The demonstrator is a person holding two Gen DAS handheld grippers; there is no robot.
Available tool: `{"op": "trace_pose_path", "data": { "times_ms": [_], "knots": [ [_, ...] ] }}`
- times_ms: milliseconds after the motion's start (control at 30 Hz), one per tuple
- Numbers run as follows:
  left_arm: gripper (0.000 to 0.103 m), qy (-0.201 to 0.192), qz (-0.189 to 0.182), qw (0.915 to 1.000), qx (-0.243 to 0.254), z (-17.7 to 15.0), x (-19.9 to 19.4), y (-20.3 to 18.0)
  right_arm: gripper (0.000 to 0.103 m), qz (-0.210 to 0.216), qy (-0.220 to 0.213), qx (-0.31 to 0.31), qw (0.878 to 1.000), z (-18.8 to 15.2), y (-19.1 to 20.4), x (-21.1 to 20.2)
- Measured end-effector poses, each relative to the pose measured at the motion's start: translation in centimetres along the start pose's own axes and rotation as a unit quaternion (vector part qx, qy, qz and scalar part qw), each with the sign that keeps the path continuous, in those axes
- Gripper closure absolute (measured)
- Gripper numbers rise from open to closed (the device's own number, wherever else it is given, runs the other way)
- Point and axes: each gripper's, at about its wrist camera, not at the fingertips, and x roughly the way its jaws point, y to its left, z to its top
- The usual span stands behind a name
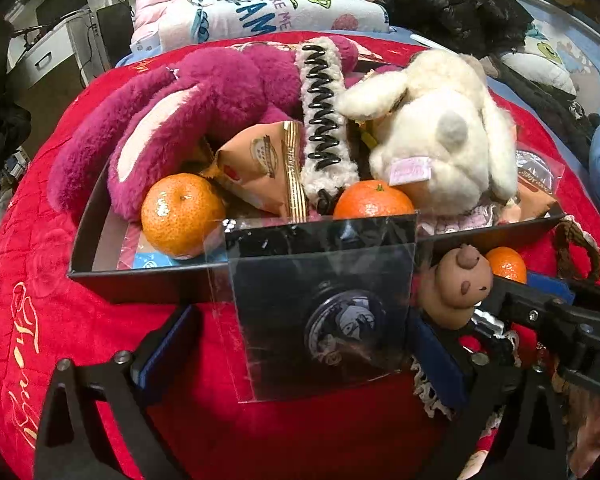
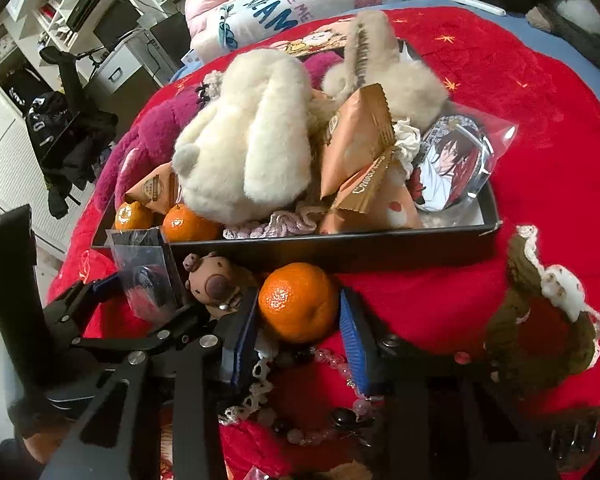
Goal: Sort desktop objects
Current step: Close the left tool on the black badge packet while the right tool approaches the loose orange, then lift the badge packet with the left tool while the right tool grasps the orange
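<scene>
Your left claw [image 1: 300,344] pointed down at the red cloth [image 1: 60,312] with its fingers spread wide around a clear bag [image 1: 320,300] with a badge inside. The bag leaned on the front wall of the black box [image 1: 148,280], low in the middle of the left view. Your right claw [image 2: 298,316] pinched an orange [image 2: 298,302], low in the middle of the right view, just in front of the box.
</scene>
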Motion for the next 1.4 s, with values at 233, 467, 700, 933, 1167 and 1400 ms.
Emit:
{"op": "trace_pose_path", "data": {
  "times_ms": [233, 467, 700, 933, 1167, 1400],
  "knots": [
    [0.050, -0.006, 0.034, 0.9986, -0.041, 0.3, -1.0, 1.4, 0.066, 0.002, 0.000, 0.008, 1.000, 0.3, -0.1, 0.3],
    [0.082, -0.011, 0.042, 0.9981, -0.044, 0.6, -1.8, 2.0, 0.066, 0.006, 0.001, 0.014, 1.000, 0.9, -0.9, 0.3],
    [0.089, -0.015, 0.033, 0.9986, -0.038, -0.1, -2.6, 0.6, 0.066, 0.004, 0.001, 0.014, 1.000, 1.3, -0.7, 0.3],
    [0.089, -0.028, 0.028, 0.9987, -0.030, 0.3, -3.3, 1.1, 0.066, 0.004, 0.001, 0.014, 1.000, 1.2, -0.9, 0.2],
    [0.089, -0.032, 0.019, 0.9989, -0.030, -0.3, -3.9, 1.4, 0.066, 0.004, 0.002, 0.014, 1.000, 1.2, -1.3, 0.4],
    [0.098, -0.033, 0.004, 0.9991, -0.025, -0.2, -4.1, 1.2, 0.067, 0.004, 0.002, 0.015, 1.000, 1.2, -1.3, 0.3]
  ]
}}
